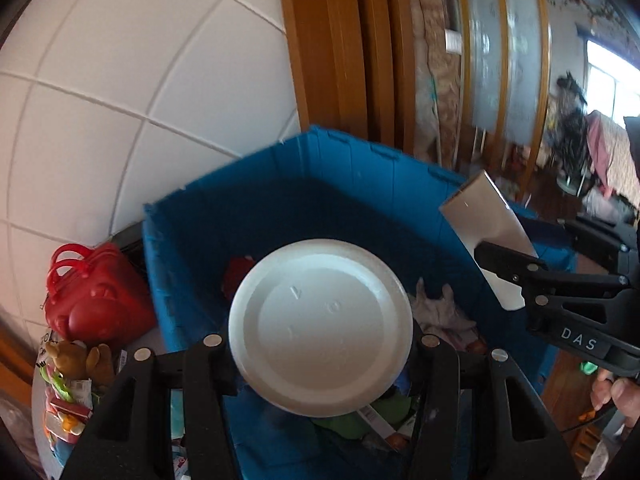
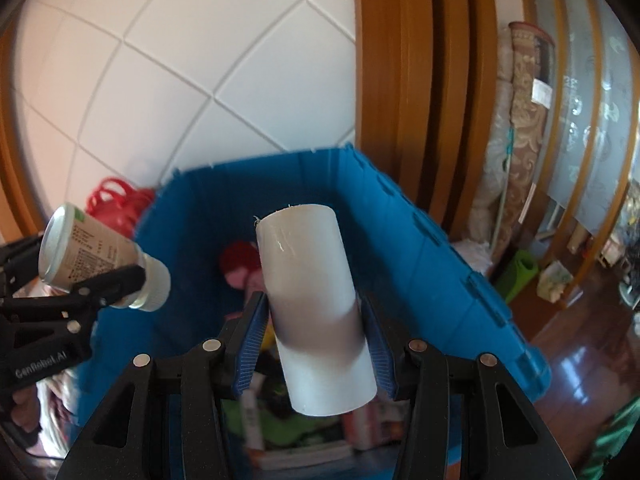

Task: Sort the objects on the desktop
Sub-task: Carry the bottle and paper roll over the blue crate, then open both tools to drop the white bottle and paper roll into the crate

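Both tilted down over open blue plastic crate (image 2: 420, 248) — left gripper (image 1: 320, 344) pinching white-lidded labelled bottle (image 2: 92, 256), right gripper (image 2: 316, 320) clamping white plastic tube (image 2: 312, 280); crate holding red item (image 2: 236, 260), packets.

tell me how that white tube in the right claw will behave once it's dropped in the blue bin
The white tube looks smooth and glossy, so it may slip between the pads. It is round and looks stiff, so it will likely roll rather than stay put. The blue bin already holds a jumble of soft and boxed things, which should stop it quickly.
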Motion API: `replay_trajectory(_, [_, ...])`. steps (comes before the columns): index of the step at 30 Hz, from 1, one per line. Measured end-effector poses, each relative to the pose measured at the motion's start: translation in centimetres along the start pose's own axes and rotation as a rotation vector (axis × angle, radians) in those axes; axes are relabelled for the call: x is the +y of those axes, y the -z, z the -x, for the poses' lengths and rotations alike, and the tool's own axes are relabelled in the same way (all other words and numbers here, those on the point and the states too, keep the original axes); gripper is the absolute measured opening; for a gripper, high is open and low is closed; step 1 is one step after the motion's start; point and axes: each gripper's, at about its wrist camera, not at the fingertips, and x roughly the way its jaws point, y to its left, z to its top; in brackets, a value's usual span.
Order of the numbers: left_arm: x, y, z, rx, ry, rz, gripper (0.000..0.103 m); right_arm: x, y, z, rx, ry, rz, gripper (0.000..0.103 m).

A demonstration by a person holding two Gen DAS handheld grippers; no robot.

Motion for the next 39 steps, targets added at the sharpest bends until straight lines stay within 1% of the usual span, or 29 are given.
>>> replay_trajectory(2, [-0.3,-0.3,-2.0,0.062,-0.003,0.002,0.052,-1.1,-0.3,-1.8,0.044,-0.012,0.028,0.047])
replay_trajectory(5, [-0.2,-0.9,-4.8,0.129,-0.022,0.020,0.052,-1.9,-0.8,-3.9,0.094,0.000,0.079,0.047])
replay_trajectory(9, [-0.2,-0.8,-7.7,0.226,-0.009,0.038,0.052,-3.2,-1.2,-7.4,0.193,-0.014,0.129,0.047])
replay_trajectory(10, [-0.2,-0.6,-8.2,0.241,-0.006,0.038,0.052,-3.6,-1.2,-8.4,0.231,-0.015,0.146,0.047])
replay_trajectory(13, [-0.5,0.0,-9.7,0.293,-0.001,0.032,0.052,-4.1,-0.8,-10.0,0.308,-0.003,0.182,0.047])
replay_trajectory(14, [-0.6,0.3,-10.1,0.306,0.003,0.030,0.052,-4.3,-0.6,-10.5,0.348,-0.003,0.170,0.047])
replay_trajectory(16, [-0.8,0.5,-10.9,0.327,0.016,0.029,0.052,-4.6,-0.3,-11.3,0.394,-0.010,0.173,0.047])
replay_trajectory(18, [-1.2,0.7,-11.3,0.347,0.020,0.029,0.052,-4.6,-0.2,-11.4,0.407,-0.029,0.171,0.047])
replay_trajectory(19, [-1.4,0.9,-11.6,0.359,0.019,0.026,0.052,-4.4,-0.1,-11.2,0.405,-0.013,0.185,0.044])
replay_trajectory(20, [-1.4,0.9,-11.9,0.369,0.020,0.024,0.052,-4.2,-0.1,-11.1,0.401,0.003,0.201,0.043])
replay_trajectory(25, [-1.7,1.3,-13.1,0.394,0.002,0.015,0.052,-4.1,0.0,-11.6,0.416,0.030,0.230,0.043])
replay_trajectory(27, [-1.6,1.4,-13.4,0.403,0.007,0.018,0.053,-4.2,0.0,-11.4,0.411,0.033,0.229,0.043])
replay_trajectory(28, [-1.6,1.4,-13.5,0.406,0.006,0.018,0.056,-4.2,-0.2,-11.3,0.408,0.037,0.226,0.045])
replay_trajectory(30, [-1.5,1.4,-13.3,0.400,-0.003,0.018,0.073,-4.5,-0.2,-11.4,0.407,0.040,0.210,0.052])
replay_trajectory(31, [-1.5,1.3,-13.2,0.395,-0.005,0.017,0.076,-4.6,-0.3,-11.4,0.406,0.041,0.203,0.062])
replay_trajectory(32, [-1.5,1.3,-12.9,0.387,-0.009,0.017,0.077,-4.8,-0.4,-11.3,0.402,0.048,0.195,0.072])
replay_trajectory(33, [-1.4,1.2,-12.6,0.381,-0.013,0.016,0.077,-4.8,-0.5,-11.2,0.394,0.054,0.189,0.075])
replay_trajectory(35, [-1.3,1.1,-12.0,0.371,-0.014,0.019,0.077,-4.9,-0.5,-11.0,0.385,0.063,0.186,0.086])
replay_trajectory(36, [-1.2,1.1,-11.7,0.367,-0.011,0.022,0.077,-4.8,-0.6,-11.0,0.381,0.067,0.186,0.088])
replay_trajectory(38, [-0.9,0.9,-11.0,0.354,-0.005,0.032,0.077,-4.8,-0.6,-10.9,0.373,0.079,0.185,0.096])
replay_trajectory(39, [-0.7,0.8,-10.5,0.344,-0.005,0.034,0.077,-4.7,-0.6,-10.9,0.368,0.082,0.184,0.097])
